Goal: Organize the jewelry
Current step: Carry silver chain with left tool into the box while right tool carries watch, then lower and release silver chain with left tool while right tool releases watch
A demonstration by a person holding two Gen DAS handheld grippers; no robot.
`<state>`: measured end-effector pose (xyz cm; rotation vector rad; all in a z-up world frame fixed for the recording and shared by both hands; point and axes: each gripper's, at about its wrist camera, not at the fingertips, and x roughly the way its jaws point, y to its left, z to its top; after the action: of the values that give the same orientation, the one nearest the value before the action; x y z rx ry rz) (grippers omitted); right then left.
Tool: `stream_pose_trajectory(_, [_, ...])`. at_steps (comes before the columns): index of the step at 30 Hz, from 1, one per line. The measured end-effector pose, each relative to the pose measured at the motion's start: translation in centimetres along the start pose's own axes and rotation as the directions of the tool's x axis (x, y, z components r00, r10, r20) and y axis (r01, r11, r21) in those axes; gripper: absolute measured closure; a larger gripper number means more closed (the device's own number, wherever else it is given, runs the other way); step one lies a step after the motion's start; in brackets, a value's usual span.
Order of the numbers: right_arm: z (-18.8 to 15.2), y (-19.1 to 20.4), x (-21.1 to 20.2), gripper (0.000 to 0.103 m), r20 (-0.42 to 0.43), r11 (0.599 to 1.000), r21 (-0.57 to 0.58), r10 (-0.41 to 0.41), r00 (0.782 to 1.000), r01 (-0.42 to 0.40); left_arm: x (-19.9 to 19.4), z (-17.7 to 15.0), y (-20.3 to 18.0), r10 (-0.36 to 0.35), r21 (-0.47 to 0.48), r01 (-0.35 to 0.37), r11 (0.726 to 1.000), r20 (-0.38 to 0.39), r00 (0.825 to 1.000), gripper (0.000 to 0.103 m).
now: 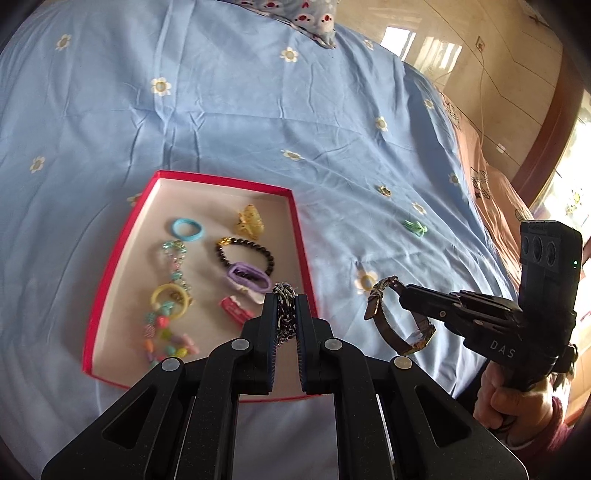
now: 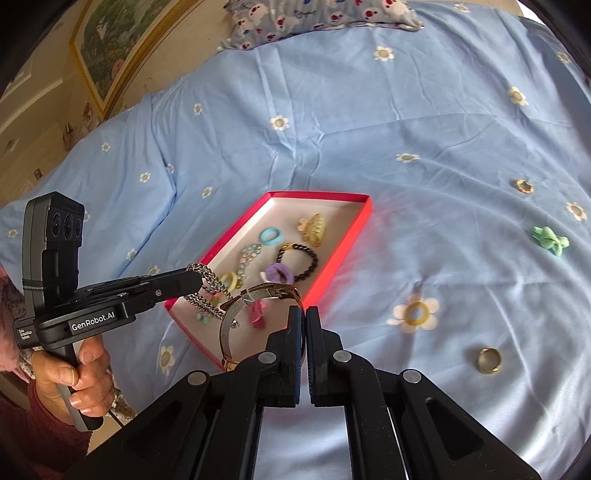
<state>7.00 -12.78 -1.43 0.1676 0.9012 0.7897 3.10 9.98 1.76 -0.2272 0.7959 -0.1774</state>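
A red box [image 1: 301, 236] with a white floor lies on the blue bedspread and holds hair ties, a yellow claw clip [image 1: 249, 220], a black bead bracelet [image 1: 245, 253] and bead strings. My left gripper [image 1: 285, 301] is shut on a silver chain bracelet [image 1: 283, 314] above the box's near right corner; it shows in the right wrist view [image 2: 205, 286]. My right gripper [image 2: 305, 314] is shut on a gold mesh-band watch [image 2: 255, 295], held above the bed beside the box's right side. The watch also shows in the left wrist view [image 1: 391, 317].
Loose on the bedspread to the right lie a gold ring [image 2: 489, 360], a yellow ring [image 2: 417, 315] on a printed flower, a green hair tie [image 2: 550, 240] and a small gold ring [image 2: 523, 185]. A patterned pillow [image 2: 321, 18] lies at the far end.
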Motion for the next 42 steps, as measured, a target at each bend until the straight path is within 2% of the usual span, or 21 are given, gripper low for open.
stream_pose_trajectory(16, [-0.1, 4.3, 4.2, 0.101, -0.078, 0.995, -0.083, 0.046, 0.996, -0.053, -1.3, -1.6, 4.5, 0.072, -0.073, -0.071, 0.995, 0.003, 0.997, 0.095])
stream_pose_trajectory(29, [-1.0, 5.1, 8.5, 0.101, -0.152, 0.991, -0.134, -0.003, 0.988, -0.018, 0.4, -2.8, 6.8, 0.086, -0.112, -0.09, 0.99, -0.039, 0.996, 0.095])
stream_pose_trajectory(42, [-1.5, 5.6, 10.9, 0.099, -0.196, 0.982, -0.187, -0.052, 0.979, 0.014, 2.2, -3.9, 8.6, 0.1, -0.136, -0.113, 0.984, -0.094, 0.991, 0.095])
